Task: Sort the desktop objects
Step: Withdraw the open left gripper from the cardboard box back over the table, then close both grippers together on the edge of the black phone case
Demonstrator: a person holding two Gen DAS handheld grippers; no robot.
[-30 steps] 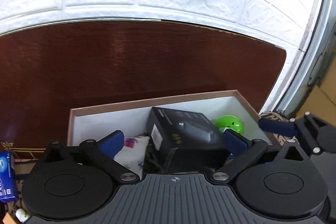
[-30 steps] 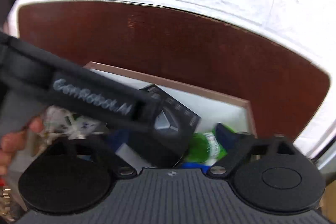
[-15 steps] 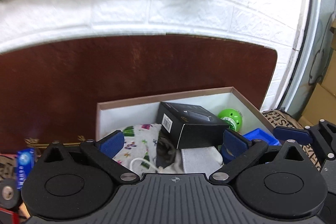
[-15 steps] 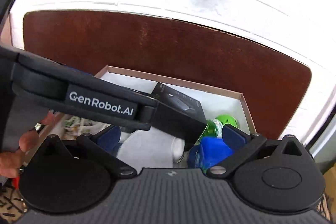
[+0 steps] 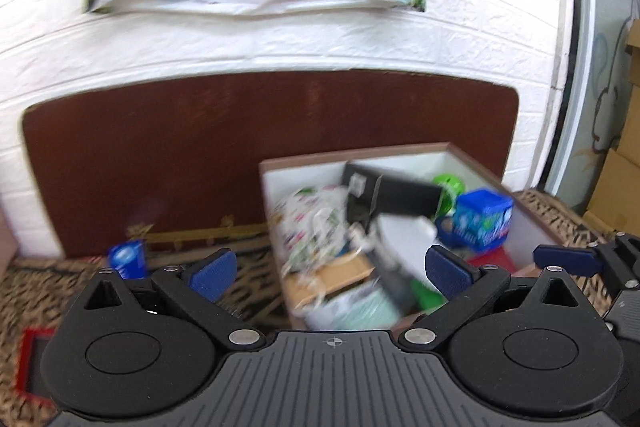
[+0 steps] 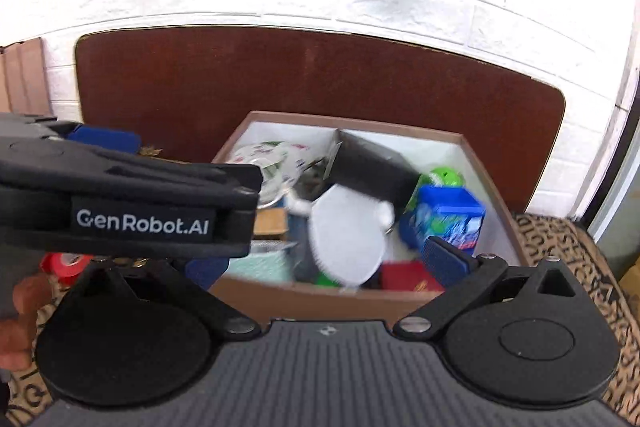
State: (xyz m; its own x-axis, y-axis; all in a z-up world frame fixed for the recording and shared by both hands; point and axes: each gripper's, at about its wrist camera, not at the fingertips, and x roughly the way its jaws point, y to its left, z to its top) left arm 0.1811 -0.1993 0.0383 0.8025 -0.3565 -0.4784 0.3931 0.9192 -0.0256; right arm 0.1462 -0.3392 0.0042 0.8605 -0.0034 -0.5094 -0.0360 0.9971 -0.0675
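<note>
The left gripper (image 5: 331,267) hangs with its blue-padded fingers (image 5: 212,273) spread wide and nothing between them, above the near-left corner of a brown cardboard box (image 5: 276,167) that sits on a patterned mat against a dark wooden board (image 5: 200,155). The right gripper (image 6: 326,263) is likewise wide apart and empty, poised over the box's near wall (image 6: 320,301). The box is full: a black carton (image 6: 372,171) leans in the back, a white cloth-like piece (image 6: 344,243) lies in front of it, a blue packet (image 6: 448,219) and a green round thing (image 6: 446,177) sit to the right, a floral-print pouch (image 6: 272,155) to the left, though motion blur makes the smaller items hard to identify. Outside the box, a small blue can-like item (image 5: 128,259) stands on the mat to the left, and a red tape roll (image 6: 66,265) lies nearby.
</note>
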